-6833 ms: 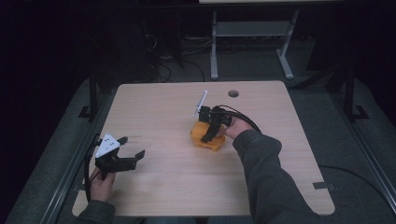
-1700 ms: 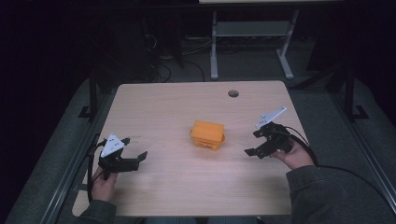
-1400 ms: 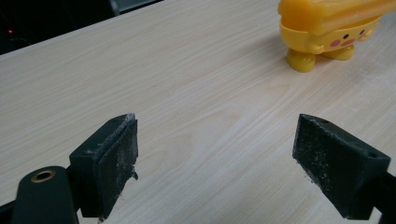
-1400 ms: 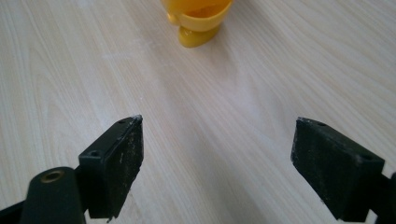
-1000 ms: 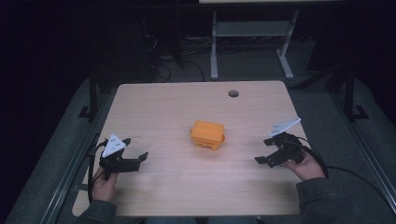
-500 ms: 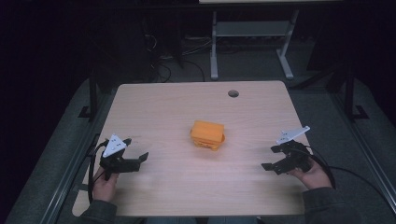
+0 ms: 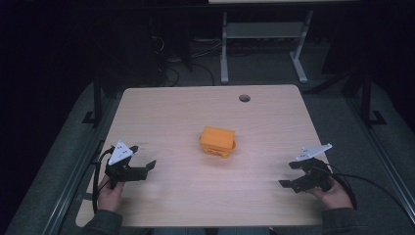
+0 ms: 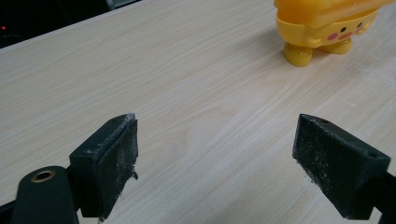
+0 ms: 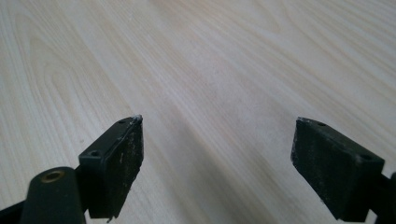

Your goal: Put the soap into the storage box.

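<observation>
Near the table's (image 7: 161, 112) front edge, the left gripper (image 7: 142, 169) sits at the near left and the right gripper (image 7: 291, 176) at the near right, each in a hand, jaws spread wide and holding nothing. Farther in, at mid-table, well apart from both, stands the yellow toy (image 7: 217, 142). In the left gripper view the toy (image 8: 322, 28) stands on stubby feet at far right. Beyond it, a round hole (image 7: 244, 98) marks the far edge.

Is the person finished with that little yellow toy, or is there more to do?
It looks set down: the yellow toy stands alone near the middle of the table, on its little feet. Nothing is in hand; the left gripper and right gripper both sit open near the table's front corners, well apart from the toy. If anything is left, the pictures don't show it; this looks like a finished or resting moment.
</observation>
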Demonstrator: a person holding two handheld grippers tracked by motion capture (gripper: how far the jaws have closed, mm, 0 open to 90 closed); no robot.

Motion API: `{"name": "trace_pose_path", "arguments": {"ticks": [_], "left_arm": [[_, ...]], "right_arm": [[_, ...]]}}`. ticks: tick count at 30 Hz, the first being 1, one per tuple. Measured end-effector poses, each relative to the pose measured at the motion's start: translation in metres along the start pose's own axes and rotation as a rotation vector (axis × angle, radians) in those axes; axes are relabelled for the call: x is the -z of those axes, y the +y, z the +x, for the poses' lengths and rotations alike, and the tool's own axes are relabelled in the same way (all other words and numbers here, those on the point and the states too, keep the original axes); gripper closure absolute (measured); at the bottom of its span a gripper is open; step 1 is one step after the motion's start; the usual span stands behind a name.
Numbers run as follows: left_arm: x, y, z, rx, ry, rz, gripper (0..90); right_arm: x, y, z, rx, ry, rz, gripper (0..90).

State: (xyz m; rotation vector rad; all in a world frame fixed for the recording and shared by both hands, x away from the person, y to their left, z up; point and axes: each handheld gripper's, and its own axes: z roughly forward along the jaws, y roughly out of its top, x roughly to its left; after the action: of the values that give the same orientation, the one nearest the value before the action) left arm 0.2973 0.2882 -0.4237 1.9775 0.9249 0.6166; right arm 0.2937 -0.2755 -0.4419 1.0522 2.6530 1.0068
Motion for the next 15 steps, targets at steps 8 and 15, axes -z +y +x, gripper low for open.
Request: {"name": "trace_pose_path", "arguments": {"ticks": [8,15], "left_arm": [[0.000,0.000,0.000,-0.009,-0.005,0.004,13.4],[0.000,0.000,-0.001,-0.011,-0.006,0.006,13.5]], "right_arm": [[-0.001,-0.013,0.004,-0.010,-0.004,-0.010,16.5],[0.001,-0.028,0.006,-0.043,-0.010,-0.039,16.6]]}}
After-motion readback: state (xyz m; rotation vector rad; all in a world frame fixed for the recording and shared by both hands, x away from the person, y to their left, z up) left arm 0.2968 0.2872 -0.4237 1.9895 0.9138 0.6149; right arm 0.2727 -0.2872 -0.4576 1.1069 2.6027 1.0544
